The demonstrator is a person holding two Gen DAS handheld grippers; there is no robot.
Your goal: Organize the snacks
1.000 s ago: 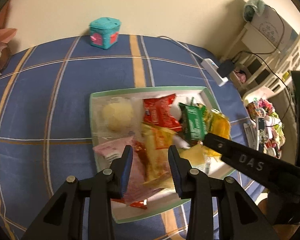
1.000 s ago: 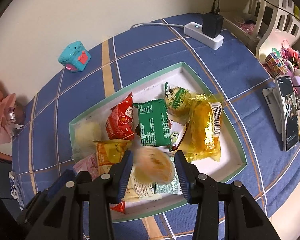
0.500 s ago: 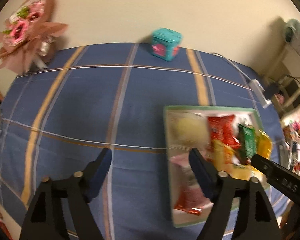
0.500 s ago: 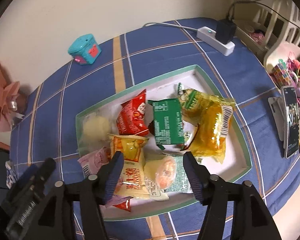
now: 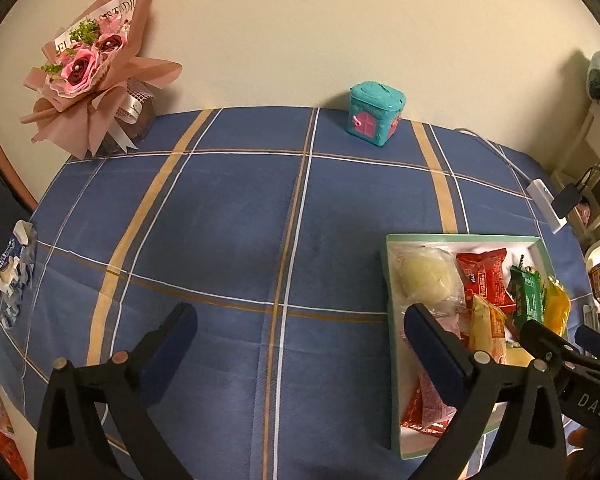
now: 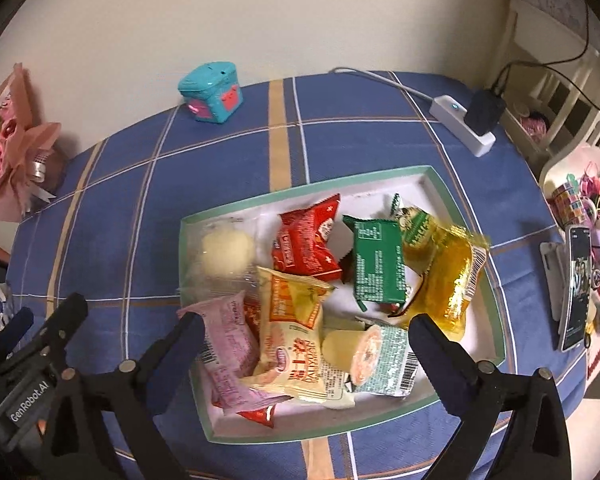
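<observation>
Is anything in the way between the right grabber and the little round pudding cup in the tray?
Nothing visible is. The right gripper, its jaws opening and empty, hangs just above the pudding cup, which lies on its side on top of other packets in the tray, uncovered.

In the left wrist view the tray (image 5: pixel 393 344) is partly hidden: the left gripper's right finger (image 5: pixel 436 350) covers the pink packet (image 5: pixel 454 325) and much of the near corner, and the right gripper (image 5: pixel 572 364) crosses the far packets. The crumpled wrapper (image 5: pixel 14 268) at the cloth's left edge is too distorted to read. In the right wrist view the red packet (image 6: pixel 260 414) shows only a corner under the pink packet (image 6: pixel 230 340), and a dark wrapper (image 6: pixel 394 307) beneath the green packet (image 6: pixel 378 264) is perhaps chocolate. The phone (image 6: pixel 577 276) and trinkets (image 6: pixel 588 204) are cut off at the right edge.
</observation>
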